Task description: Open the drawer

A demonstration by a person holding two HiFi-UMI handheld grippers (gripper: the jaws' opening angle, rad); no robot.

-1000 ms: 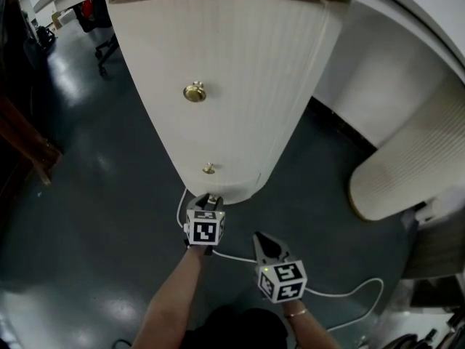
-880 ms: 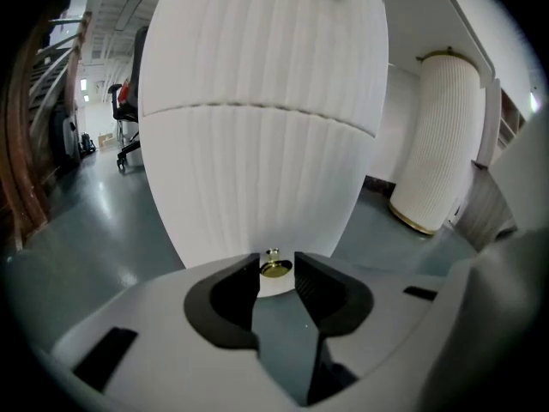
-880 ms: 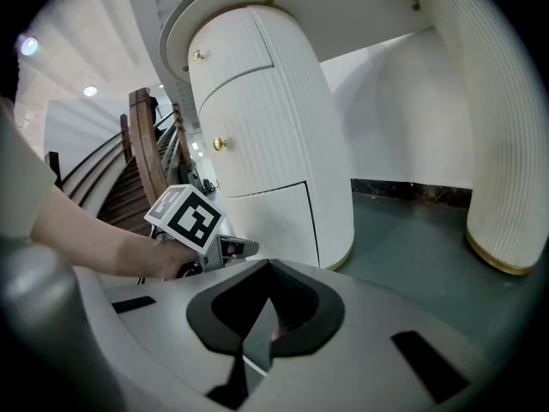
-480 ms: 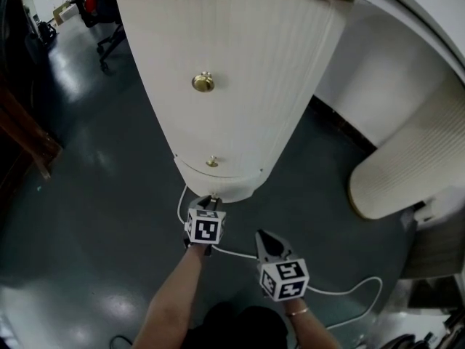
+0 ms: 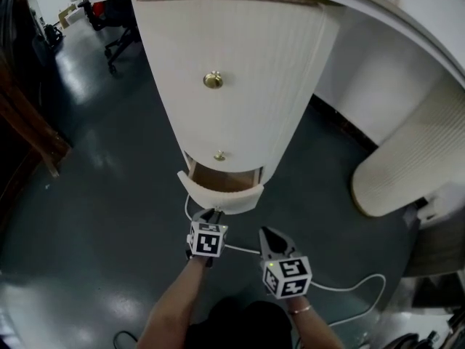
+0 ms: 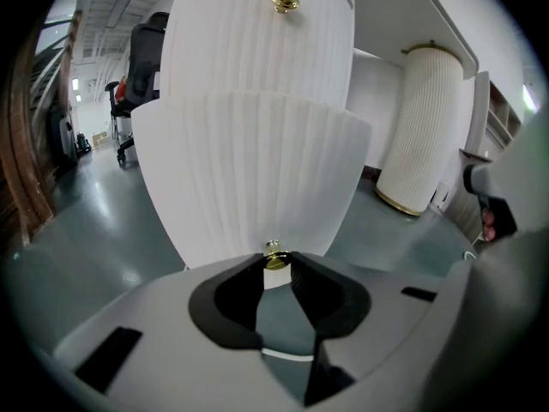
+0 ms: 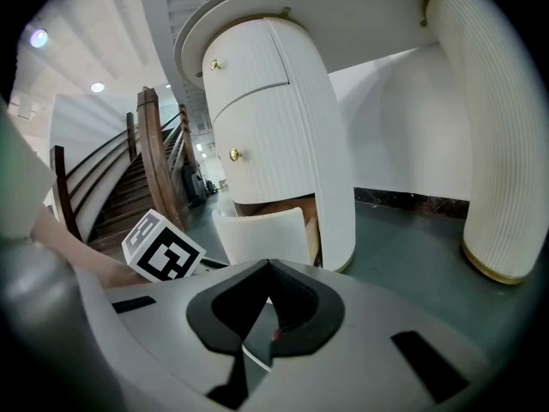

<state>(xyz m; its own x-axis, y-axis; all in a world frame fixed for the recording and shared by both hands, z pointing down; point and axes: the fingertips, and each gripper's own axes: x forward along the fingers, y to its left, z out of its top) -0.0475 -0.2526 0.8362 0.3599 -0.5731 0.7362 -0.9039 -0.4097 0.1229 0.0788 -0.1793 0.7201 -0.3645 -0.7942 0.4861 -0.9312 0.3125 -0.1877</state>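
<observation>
The white fluted cabinet has brass knobs on its upper drawers. Its bottom drawer stands pulled out, showing a wooden inside. My left gripper sits at the drawer's front edge. In the left gripper view the left gripper is shut on the drawer's small brass knob, with the curved drawer front right behind it. My right gripper hangs beside it to the right, apart from the drawer. Seen in its own view, the right gripper is shut on nothing, and the open drawer shows beyond it.
A second white fluted pedestal stands to the right under the same white top. A white cable lies on the dark floor near my arms. A wooden staircase is at the left, an office chair further back.
The bottom drawer has slid out toward me as my left gripper, gripping the knob, drew back. My right gripper has stayed where it was.
</observation>
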